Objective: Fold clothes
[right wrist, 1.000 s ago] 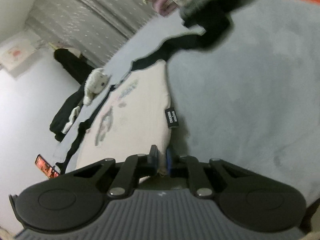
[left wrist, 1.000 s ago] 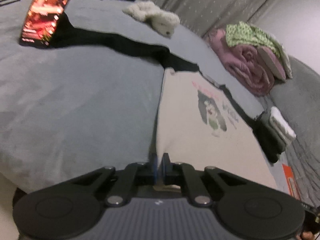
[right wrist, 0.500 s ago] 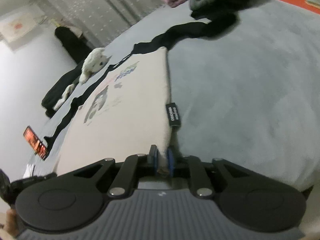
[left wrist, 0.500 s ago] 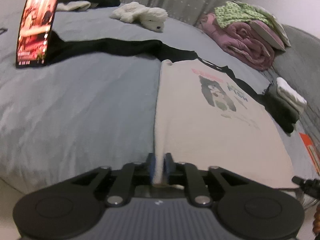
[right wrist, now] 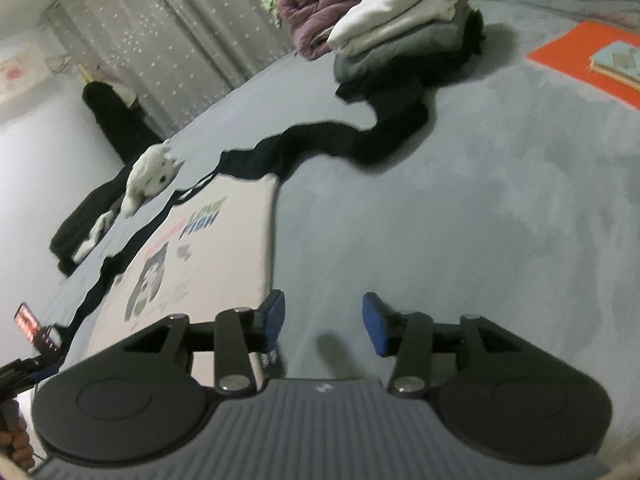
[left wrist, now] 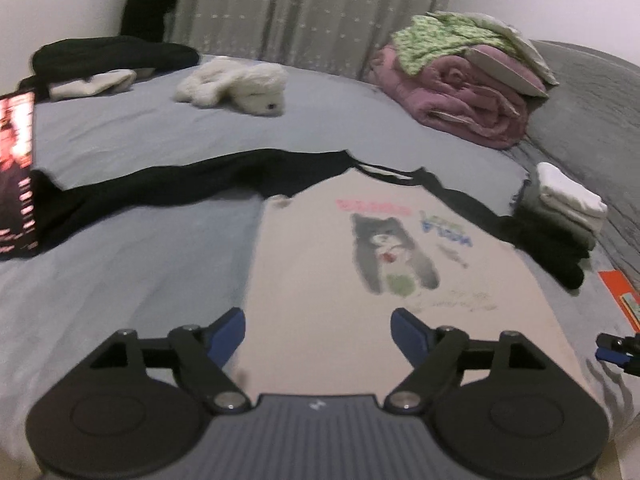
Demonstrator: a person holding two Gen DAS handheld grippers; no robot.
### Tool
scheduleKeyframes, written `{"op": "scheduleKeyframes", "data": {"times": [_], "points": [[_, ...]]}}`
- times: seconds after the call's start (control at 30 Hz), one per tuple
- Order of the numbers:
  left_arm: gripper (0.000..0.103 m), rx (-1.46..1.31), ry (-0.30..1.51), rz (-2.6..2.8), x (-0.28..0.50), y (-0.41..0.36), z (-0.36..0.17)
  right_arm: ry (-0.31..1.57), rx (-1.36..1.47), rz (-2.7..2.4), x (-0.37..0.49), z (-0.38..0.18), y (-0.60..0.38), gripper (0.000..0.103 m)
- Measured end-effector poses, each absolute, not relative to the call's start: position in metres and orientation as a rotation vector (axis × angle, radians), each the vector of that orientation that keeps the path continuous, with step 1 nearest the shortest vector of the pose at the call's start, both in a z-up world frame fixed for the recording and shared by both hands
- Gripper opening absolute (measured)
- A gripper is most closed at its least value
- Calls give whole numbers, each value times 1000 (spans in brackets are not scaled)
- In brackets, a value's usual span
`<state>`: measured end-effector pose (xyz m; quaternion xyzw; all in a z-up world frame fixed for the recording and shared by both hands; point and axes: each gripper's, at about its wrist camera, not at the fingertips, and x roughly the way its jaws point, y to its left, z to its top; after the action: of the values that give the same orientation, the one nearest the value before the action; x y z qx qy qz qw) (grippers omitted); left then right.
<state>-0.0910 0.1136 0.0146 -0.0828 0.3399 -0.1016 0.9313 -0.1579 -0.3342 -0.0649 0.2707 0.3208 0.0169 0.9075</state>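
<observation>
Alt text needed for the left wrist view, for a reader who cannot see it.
The left hand-held gripper, jaws just opened, sits over a cream shirt with black sleeves and a cat print, spread flat on a grey bed. Behind lie a white plush toy and folded clothes.

Bare grey bedspread point(right wrist: 460, 216) right of shirt point(left wrist: 360, 280); folded stack point(right wrist: 404, 36) blocks far end.

Two fisheye views from low over a grey-sheeted bed point(left wrist: 140, 280), each looking forward and downward past its own gripper's blue-padded fingers. Left view close above the near hem of a cream, black-sleeved cat-print shirt point(left wrist: 340, 280), facing a grey dotted curtain point(left wrist: 320, 12). Right view tilted, at the same shirt's right edge point(right wrist: 224, 248); shared also: white plush toy point(right wrist: 154, 174), folded clothes stack point(right wrist: 404, 36), curtain.
</observation>
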Motion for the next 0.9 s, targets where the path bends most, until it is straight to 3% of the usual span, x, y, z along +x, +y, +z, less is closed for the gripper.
{"op": "scheduleKeyframes", "data": {"times": [0.57,0.9], "points": [[90,-138,689,-415,-29,-16,1,613,573,-16,-106,-59,-361,58],[98,15,641,-421,-19,-62,-49,573,520,-58,-79,-55,-368,60]]}}
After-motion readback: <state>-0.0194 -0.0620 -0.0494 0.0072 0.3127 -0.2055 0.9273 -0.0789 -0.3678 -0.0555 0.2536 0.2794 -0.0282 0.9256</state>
